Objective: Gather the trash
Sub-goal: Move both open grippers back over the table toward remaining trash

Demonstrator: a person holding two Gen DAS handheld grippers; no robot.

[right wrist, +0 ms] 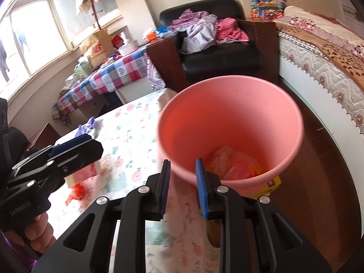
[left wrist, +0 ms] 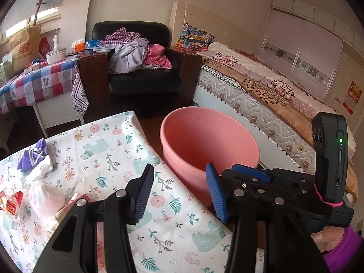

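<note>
With wrappers already lying in the pink bucket beside the bench, both tools hang empty, left tool wide, right tool narrowly parted, while bags wait on the cloth.

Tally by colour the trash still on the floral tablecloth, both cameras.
Purple piece: 1
White tissue: 1
Pale pink bag: 1
Red wrapper: 1
Pink box, partly under left gripper: 1
Total: 5
</note>
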